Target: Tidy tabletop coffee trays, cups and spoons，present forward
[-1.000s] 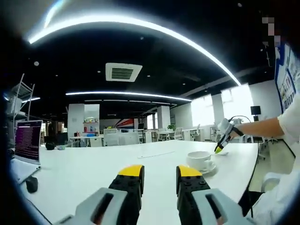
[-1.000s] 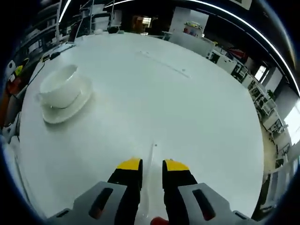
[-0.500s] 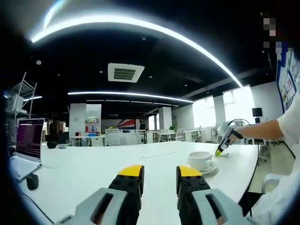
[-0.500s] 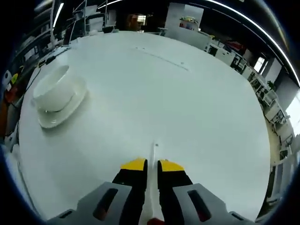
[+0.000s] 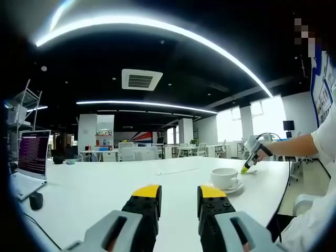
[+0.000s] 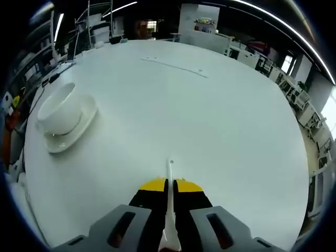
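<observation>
Right gripper view: right gripper (image 6: 169,185) pinches a slim white spoon (image 6: 170,173).
Round glossy cup (image 6: 58,102) sits on its saucer (image 6: 79,126); left gripper (image 5: 178,192) parted, holding nothing.

The spoon (image 6: 169,210) is mostly hidden between the right tongs (image 6: 169,185).

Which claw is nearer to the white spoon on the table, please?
Right. The right claw is shut on the spoon; the left claw hangs open over the table, apart from it.
</observation>
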### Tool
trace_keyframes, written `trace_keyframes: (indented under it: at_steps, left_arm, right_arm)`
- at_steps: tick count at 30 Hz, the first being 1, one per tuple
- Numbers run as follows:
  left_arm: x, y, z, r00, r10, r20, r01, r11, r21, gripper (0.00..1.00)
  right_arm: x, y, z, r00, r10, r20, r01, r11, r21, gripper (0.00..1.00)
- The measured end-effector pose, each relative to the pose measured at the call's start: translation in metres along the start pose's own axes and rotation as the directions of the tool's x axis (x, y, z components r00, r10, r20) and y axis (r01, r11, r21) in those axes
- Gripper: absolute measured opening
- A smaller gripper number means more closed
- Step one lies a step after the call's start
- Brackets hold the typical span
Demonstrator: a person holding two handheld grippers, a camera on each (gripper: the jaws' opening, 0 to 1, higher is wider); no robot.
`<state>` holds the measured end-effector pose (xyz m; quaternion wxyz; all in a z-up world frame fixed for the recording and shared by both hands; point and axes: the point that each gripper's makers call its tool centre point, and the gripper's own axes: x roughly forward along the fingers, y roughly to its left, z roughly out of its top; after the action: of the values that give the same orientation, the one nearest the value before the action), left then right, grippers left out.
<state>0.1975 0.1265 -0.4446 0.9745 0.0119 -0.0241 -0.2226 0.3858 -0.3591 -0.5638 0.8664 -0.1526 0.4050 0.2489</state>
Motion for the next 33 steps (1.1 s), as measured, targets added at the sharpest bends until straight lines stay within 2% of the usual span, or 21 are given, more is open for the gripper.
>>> trace_keyframes:
  at_steps: [6, 14, 22, 30, 33]
  left_arm:
    - [0.001, 0.0, 0.001, 1.0, 0.001, -0.001, -0.001, 1.0, -0.001, 0.29]
    - [0.005, -0.002, 0.004, 1.0, -0.004, 0.003, 0.004, 1.0, -0.001, 0.28]
    - [0.008, -0.005, 0.004, 1.0, -0.01, -0.003, 0.01, 1.0, 0.003, 0.28]
    - [0.01, -0.01, 0.007, 1.0, -0.025, -0.001, 0.025, 1.0, 0.017, 0.28]
    - [0.01, -0.012, 0.008, 1.0, -0.031, -0.003, 0.031, 0.999, 0.02, 0.28]
  right_arm:
    - [-0.008, -0.001, 0.002, 0.999, -0.017, 0.037, 0.016, 0.999, 0.03, 0.05]
    - [-0.024, 0.009, 0.009, 0.996, -0.033, 0.082, 0.032, 0.999, 0.019, 0.05]
    - [-0.043, 0.014, 0.017, 0.988, -0.062, 0.138, 0.063, 0.998, -0.003, 0.05]
    - [-0.062, 0.023, 0.026, 0.977, -0.065, 0.204, 0.067, 0.998, -0.001, 0.05]
    - [-0.066, 0.013, 0.036, 0.971, -0.071, 0.227, 0.074, 0.997, -0.003, 0.05]
